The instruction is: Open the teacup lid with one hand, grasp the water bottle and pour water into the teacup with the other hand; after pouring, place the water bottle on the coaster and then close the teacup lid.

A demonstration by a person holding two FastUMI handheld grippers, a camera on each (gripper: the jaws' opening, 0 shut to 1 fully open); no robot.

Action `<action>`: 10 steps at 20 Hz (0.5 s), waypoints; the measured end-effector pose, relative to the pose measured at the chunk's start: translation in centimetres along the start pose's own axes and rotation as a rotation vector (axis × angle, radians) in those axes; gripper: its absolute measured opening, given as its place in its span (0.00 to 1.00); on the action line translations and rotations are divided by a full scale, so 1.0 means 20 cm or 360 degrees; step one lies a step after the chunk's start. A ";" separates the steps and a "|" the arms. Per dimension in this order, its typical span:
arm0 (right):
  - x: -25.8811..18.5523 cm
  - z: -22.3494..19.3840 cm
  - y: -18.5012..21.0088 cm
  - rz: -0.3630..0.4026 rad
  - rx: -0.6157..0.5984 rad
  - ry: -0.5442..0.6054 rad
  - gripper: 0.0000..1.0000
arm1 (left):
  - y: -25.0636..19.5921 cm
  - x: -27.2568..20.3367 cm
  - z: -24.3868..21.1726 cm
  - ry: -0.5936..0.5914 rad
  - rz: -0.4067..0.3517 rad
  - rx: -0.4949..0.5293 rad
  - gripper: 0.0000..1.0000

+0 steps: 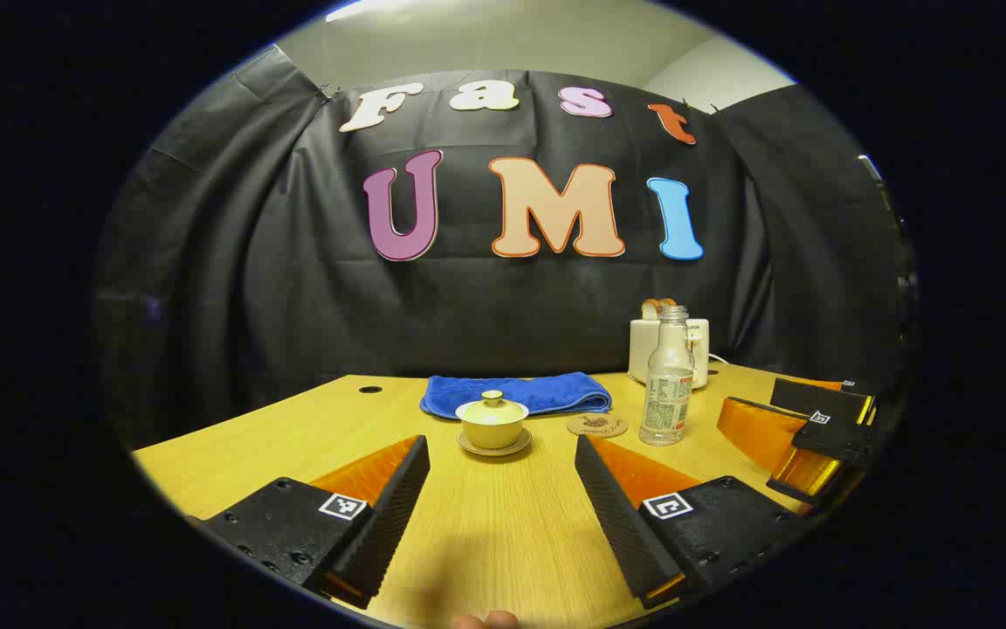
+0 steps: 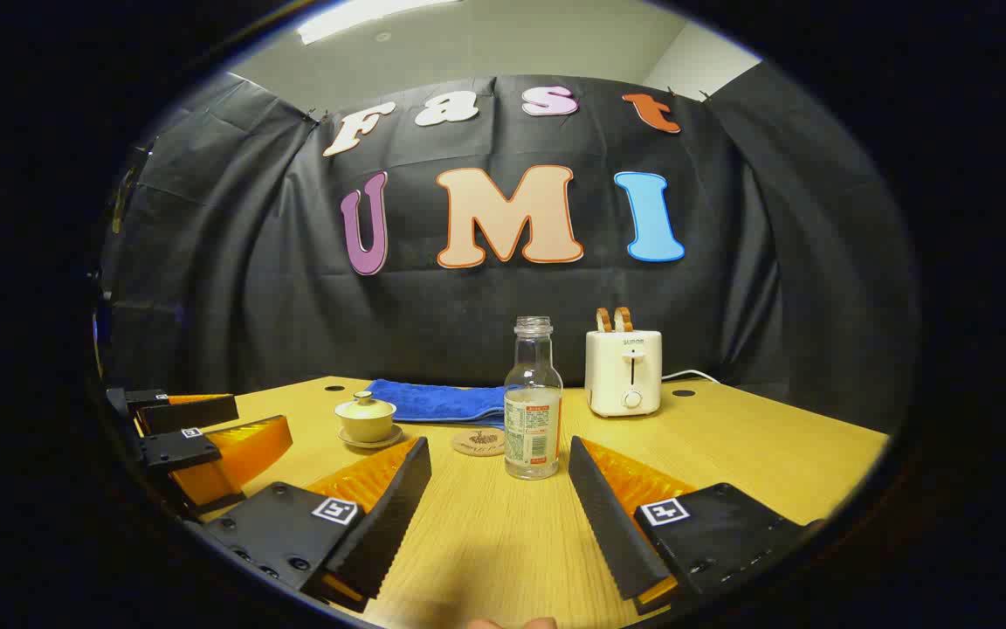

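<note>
The teacup (image 1: 492, 425) is pale yellow, low and rounded, sitting on a matching saucer with its knobbed lid (image 1: 492, 407) resting on top, closed; it stands toward the far edge of the table (image 1: 485, 533), just in front of a folded blue towel (image 1: 516, 393) that lies along that edge; the water bottle (image 2: 533, 402) is clear, uncapped, upright, with a pale label around its lower half, and it stands just beside a round brown coaster (image 2: 478, 441), which lies flat between the bottle and the teacup, nearer the bottle; a cream toaster (image 2: 623, 372) with two slices in its slots sits behind the bottle near the far edge, its cord trailing toward the table's right side; the left hand-held gripper (image 1: 503, 472) hovers above the near part of the table with its fingers spread wide, holding nothing, the teacup straight ahead in the gap; the right hand-held gripper (image 2: 500, 476) is likewise spread and bare, the bottle ahead between its fingers; bare wood lies between both grippers and the things, and the table's right side past the toaster is open.
</note>
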State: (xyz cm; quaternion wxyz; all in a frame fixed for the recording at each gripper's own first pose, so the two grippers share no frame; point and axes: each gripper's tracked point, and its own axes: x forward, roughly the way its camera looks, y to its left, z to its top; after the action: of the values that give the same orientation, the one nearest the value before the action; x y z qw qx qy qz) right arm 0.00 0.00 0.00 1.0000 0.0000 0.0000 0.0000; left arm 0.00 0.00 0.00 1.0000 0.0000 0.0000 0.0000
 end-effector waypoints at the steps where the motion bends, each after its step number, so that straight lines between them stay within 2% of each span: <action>1: 0.00 0.00 0.00 0.0000 0.0001 0.0004 1.00 | 0.02 0.00 -0.01 0.0010 0.0028 -0.0002 0.98; 3: -0.01 0.00 0.00 0.0002 0.0000 -0.0001 0.98 | 0.01 0.01 0.00 -0.0002 0.0037 -0.0001 0.99; 10: -0.01 0.00 0.02 0.0036 -0.0001 0.0001 1.00 | 0.01 0.00 0.00 0.0002 0.0038 -0.0003 0.98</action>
State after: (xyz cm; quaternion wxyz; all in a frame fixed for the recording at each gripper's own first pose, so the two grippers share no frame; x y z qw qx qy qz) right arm -0.19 0.45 0.04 0.9999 -0.0002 0.0004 0.0112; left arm -0.05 0.10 -0.10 0.9999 -0.0010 0.0006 0.0121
